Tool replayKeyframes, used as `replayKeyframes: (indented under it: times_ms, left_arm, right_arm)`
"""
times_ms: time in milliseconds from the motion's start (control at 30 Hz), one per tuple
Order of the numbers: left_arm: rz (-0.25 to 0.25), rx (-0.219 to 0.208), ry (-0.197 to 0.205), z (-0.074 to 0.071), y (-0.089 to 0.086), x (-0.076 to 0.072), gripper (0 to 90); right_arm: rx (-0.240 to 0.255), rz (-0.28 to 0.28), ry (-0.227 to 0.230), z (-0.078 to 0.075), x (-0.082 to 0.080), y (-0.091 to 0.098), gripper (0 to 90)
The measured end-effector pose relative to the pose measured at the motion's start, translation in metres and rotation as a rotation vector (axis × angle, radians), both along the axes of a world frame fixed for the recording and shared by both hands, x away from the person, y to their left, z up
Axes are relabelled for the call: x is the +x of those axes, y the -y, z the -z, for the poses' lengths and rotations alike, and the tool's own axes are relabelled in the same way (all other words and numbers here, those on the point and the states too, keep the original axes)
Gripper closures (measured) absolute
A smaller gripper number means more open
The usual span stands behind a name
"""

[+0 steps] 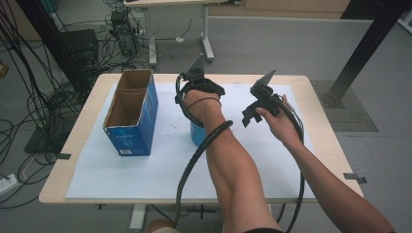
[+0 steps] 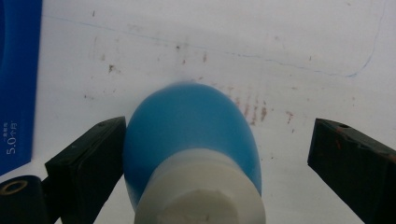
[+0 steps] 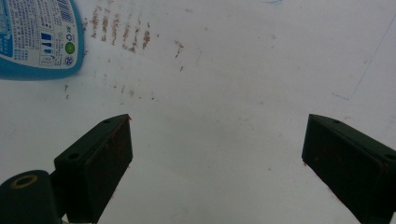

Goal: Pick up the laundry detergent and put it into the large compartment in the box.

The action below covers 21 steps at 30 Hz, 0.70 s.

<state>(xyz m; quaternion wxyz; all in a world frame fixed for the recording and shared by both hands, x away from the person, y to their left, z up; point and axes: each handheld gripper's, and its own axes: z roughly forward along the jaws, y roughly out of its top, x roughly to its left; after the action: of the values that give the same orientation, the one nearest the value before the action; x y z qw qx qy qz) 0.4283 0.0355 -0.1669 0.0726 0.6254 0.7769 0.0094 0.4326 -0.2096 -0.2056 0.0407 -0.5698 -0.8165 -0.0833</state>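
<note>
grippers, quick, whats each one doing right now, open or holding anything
Left tongs: open around the blue bottle, right pad clear of it, not gripping.
Right tongs: open, nothing between them, over the white sheet.

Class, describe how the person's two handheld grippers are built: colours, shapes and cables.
Both the left gripper and the right gripper are black, each topped by a grey three-cornered plate and trailing a thick black cable. Their fingers are flat black blocks. The forearms are bare, without sleeves.
</note>
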Motion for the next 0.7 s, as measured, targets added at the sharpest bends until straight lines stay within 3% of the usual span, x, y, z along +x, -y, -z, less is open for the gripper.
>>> replayKeyframes:
  times_ms: [700]
  left_arm:
    - [0.005, 0.000, -0.007, 0.0018, 0.0008, 0.0020, 6.1]
  right_arm:
    - [0.006, 0.002, -0.009, 0.0008, 0.0025, 0.0016, 8.4]
